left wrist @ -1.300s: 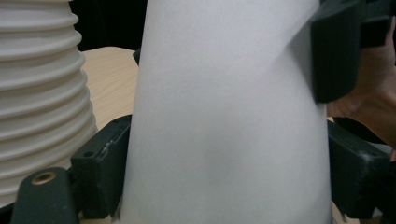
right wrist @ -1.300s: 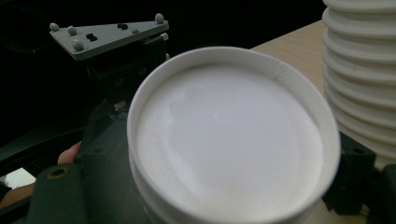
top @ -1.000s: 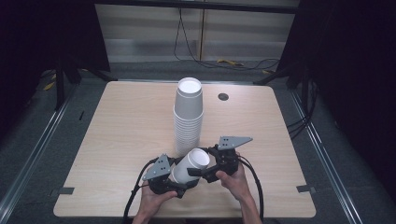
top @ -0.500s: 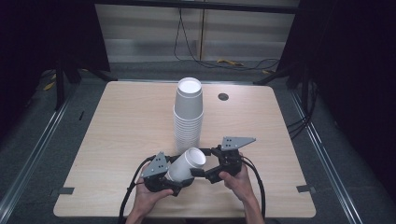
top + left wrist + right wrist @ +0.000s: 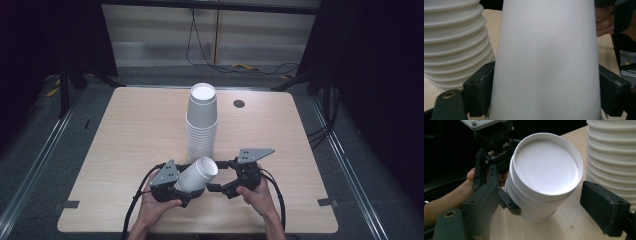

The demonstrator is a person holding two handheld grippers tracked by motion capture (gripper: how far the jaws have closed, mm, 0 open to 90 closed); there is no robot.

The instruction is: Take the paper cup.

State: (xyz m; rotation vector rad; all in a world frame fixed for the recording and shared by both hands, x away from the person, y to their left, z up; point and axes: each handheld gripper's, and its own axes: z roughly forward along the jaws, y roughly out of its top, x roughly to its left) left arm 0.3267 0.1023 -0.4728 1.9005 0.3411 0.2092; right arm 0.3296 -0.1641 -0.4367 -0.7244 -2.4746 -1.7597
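My left gripper point(image 5: 181, 192) pinches a cup point(image 5: 197, 175) across its body at the near edge of the table point(image 5: 125, 130), just short of the stack point(image 5: 201, 125). My right gripper point(image 5: 220, 187) is spread, its jaws flanking the cup's closed base. Squeezing too hard could crush the thin wall; a loose pinch could let it slip. The long axis runs toward 2 o'clock, base leading.
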